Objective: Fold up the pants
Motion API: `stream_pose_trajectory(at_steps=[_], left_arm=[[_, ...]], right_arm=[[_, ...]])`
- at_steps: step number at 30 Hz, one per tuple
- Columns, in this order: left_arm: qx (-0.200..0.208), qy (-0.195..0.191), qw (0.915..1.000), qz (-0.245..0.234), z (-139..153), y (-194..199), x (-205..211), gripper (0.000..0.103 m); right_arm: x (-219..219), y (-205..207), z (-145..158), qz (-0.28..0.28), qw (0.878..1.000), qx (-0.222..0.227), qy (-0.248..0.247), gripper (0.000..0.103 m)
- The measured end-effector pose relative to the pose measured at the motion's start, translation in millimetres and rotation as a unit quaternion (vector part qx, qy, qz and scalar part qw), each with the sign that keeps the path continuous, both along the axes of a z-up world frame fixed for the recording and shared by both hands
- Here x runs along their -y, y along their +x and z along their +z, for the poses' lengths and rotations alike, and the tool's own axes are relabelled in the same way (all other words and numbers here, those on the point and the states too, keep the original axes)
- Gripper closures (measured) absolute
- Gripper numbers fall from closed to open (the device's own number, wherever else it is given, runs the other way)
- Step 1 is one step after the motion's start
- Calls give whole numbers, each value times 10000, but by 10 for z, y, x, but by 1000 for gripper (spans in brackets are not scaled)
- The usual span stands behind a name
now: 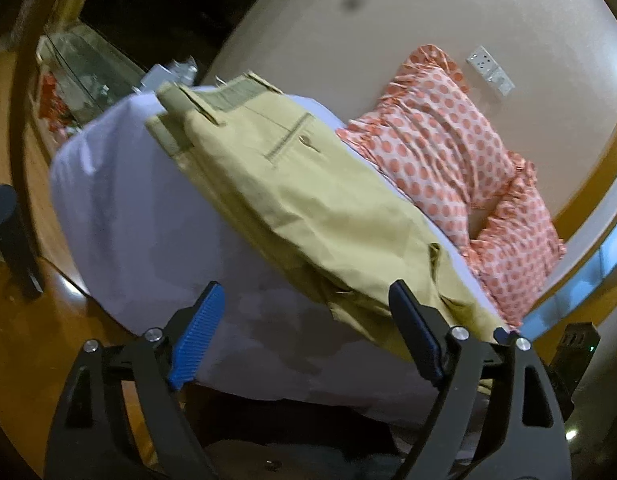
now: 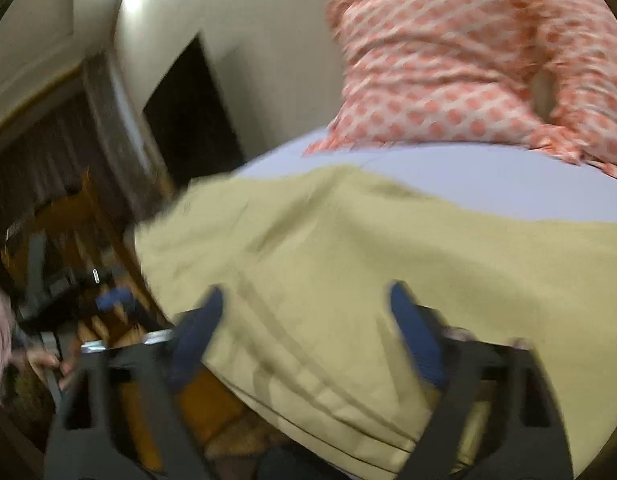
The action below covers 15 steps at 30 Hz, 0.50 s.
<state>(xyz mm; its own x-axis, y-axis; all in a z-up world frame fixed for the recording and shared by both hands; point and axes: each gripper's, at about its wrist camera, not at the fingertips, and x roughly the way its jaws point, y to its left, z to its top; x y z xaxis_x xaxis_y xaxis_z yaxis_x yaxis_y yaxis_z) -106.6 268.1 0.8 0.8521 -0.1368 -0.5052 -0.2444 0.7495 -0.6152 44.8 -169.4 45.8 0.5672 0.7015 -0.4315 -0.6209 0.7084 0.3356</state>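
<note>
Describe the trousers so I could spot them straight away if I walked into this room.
Find the bed with the pale lilac sheet. Along its middle, in front of the orange-dotted pillows, lie the khaki pants, waistband at the far end. They are the only plain tan cloth there, with belt loops and a buttoned back pocket.

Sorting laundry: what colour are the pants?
Khaki tan pants, clearest in the left wrist view.
</note>
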Motion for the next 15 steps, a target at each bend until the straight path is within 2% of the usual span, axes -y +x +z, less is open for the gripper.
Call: stream_pose_trajectory(at_steps=[3,8,12,15], left_arm=[[46,-435,9989,-144,-108,86,-36,19],[92,-915,9949,-426,-196,314,-61,19],[390,-942,9940,-399,-6,382,-85,19],[363,-783,9959,-259,170,479,-147,19]], right_arm=[[198,-31,68,-331,9993,44,145,14],[145,55,81,-431,9990,-50,114,14],[96,35,70,-380,9992,-62,82,14],[93,42,36,-404,9991,-84,115,14]])
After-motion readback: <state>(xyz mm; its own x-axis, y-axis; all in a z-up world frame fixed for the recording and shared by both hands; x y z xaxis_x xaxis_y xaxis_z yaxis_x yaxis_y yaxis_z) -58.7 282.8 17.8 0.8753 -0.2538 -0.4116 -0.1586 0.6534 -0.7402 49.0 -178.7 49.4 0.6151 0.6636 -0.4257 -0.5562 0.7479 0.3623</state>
